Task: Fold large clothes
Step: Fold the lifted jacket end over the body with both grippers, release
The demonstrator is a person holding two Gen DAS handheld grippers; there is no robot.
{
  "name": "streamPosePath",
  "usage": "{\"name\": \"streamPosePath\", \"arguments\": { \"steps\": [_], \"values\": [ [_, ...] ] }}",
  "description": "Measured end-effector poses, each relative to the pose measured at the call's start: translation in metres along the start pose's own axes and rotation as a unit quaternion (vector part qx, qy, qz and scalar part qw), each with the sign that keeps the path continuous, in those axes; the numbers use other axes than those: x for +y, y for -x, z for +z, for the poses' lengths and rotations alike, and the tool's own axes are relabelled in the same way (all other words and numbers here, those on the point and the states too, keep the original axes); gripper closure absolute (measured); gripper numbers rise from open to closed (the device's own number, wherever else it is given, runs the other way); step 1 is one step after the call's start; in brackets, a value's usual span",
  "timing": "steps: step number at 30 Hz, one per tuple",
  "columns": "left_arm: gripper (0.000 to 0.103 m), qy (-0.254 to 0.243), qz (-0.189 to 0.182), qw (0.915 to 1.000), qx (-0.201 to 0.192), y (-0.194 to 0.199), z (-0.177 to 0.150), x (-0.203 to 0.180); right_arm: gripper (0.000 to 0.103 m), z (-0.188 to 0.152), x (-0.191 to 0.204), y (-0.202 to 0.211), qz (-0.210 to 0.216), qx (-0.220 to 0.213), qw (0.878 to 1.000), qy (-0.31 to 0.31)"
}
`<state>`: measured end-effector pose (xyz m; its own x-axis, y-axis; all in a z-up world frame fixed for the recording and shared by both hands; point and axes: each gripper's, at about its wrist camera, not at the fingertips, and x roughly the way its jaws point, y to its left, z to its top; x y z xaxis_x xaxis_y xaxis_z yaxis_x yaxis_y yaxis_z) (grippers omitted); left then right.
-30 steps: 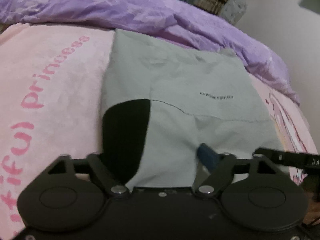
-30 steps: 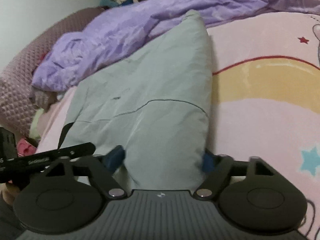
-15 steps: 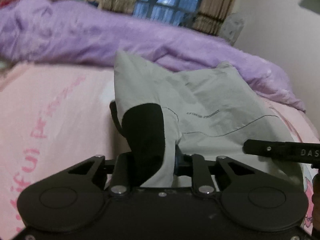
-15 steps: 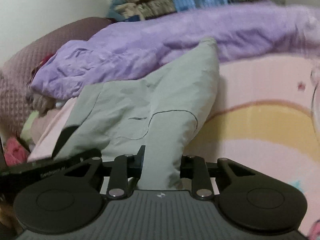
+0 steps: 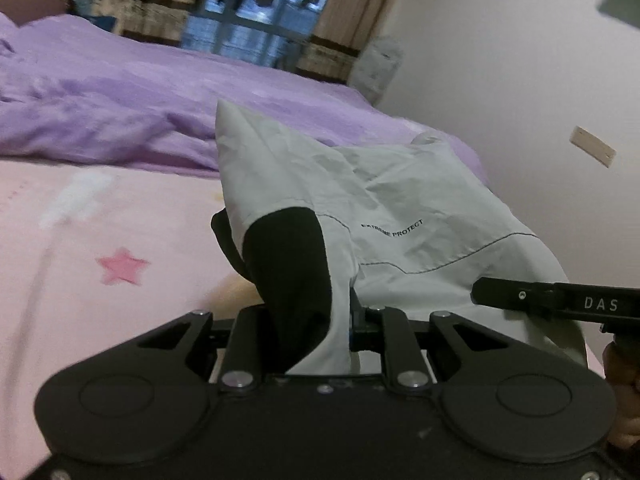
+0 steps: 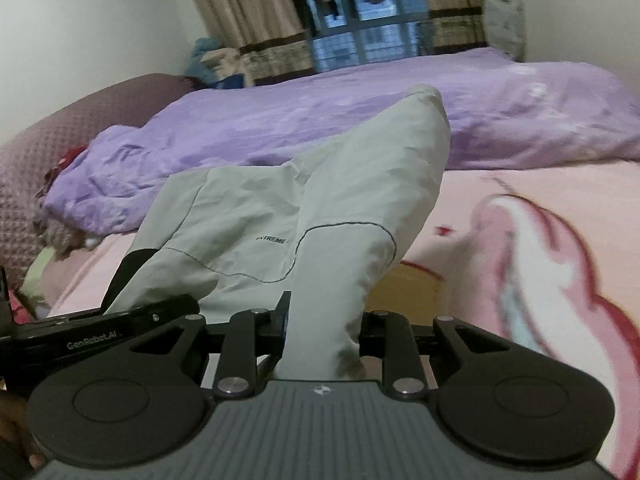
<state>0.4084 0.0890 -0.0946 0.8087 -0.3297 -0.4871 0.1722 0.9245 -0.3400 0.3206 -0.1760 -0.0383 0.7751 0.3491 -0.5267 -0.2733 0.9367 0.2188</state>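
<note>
A pale grey garment (image 5: pixel 400 208) with a black panel (image 5: pixel 292 276) and small "EXTREME PROTECT" print is lifted off the pink bed sheet (image 5: pixel 100 248). My left gripper (image 5: pixel 308 336) is shut on its near edge at the black panel. My right gripper (image 6: pixel 322 332) is shut on the other near corner of the same garment (image 6: pixel 320 208). The cloth hangs between both grippers, and its far end still rests on the bed. Each gripper's body shows at the edge of the other's view.
A crumpled purple duvet (image 5: pixel 120 112) lies across the far side of the bed (image 6: pixel 520 240). A maroon headboard cushion (image 6: pixel 80 120) is at the left. A curtained window (image 6: pixel 360 20) and white walls stand behind.
Both grippers closed on the garment's near edge, which lay flat a second ago, and have raised it off the sheet. The views now tilt up toward the window.
</note>
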Motion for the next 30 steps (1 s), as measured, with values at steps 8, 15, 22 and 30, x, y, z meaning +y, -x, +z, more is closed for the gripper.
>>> {"name": "streamPosePath", "arguments": {
  "steps": [8,15,22,30],
  "values": [
    [0.047,0.056,-0.004,0.9961,0.068,-0.064,-0.039,0.007,0.050,-0.042,-0.078,-0.030,-0.032,0.056,0.997,-0.046],
    [0.013,0.071,0.059,0.9951,-0.036,-0.021,-0.021,0.005,0.056,-0.051,-0.070,0.002,-0.167,-0.041,0.985,-0.021],
    [0.000,-0.053,0.084,0.9877,-0.121,-0.016,-0.028,-0.058,0.062,-0.048,-0.031,0.024,-0.150,-0.160,0.973,-0.069],
    [0.000,-0.042,0.157,0.9862,-0.032,-0.108,-0.057,-0.024,0.066,-0.096,-0.054,-0.054,-0.202,-0.122,0.968,-0.083]
  ]
}}
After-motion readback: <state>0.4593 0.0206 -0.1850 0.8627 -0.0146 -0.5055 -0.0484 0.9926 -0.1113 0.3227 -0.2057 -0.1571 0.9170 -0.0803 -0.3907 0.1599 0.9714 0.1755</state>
